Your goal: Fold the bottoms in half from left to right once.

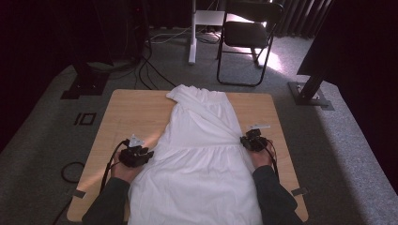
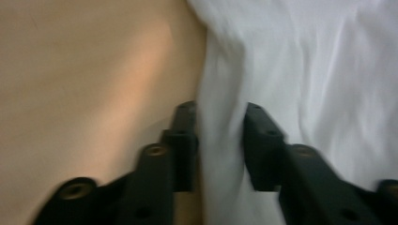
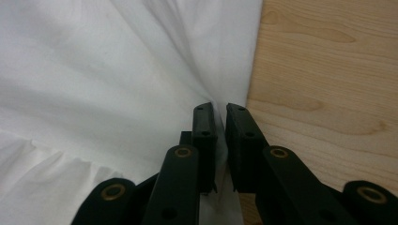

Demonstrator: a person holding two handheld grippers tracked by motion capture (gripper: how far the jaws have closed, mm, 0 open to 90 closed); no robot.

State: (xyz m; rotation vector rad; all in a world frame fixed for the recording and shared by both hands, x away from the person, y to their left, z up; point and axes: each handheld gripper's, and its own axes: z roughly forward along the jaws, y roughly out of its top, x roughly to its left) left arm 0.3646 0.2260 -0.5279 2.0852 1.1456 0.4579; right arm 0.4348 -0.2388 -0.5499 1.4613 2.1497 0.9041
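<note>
A dim room with grey carpet, a black folding chair (image 1: 248, 35) and loose cables on the floor lies beyond the light wooden desk (image 1: 126, 115). No brand, label or writing can be read anywhere. A white dress (image 1: 202, 154) lies flat along the middle of the desk, its narrow top at the far end and its wide skirt toward the person.

The left hand-held gripper (image 1: 146, 154) sits at the dress's left edge near the gathered waist seam. In the left gripper view its jaws stand part-way apart, with a raised fold of the white cloth between them; whether the pads press on it cannot be told.

The right hand-held gripper (image 1: 247, 142) is at the dress's right edge by the same seam. In the right gripper view its jaws are nearly together, pinching a thin fold of the cloth, with bare desk just to the outer side.
</note>
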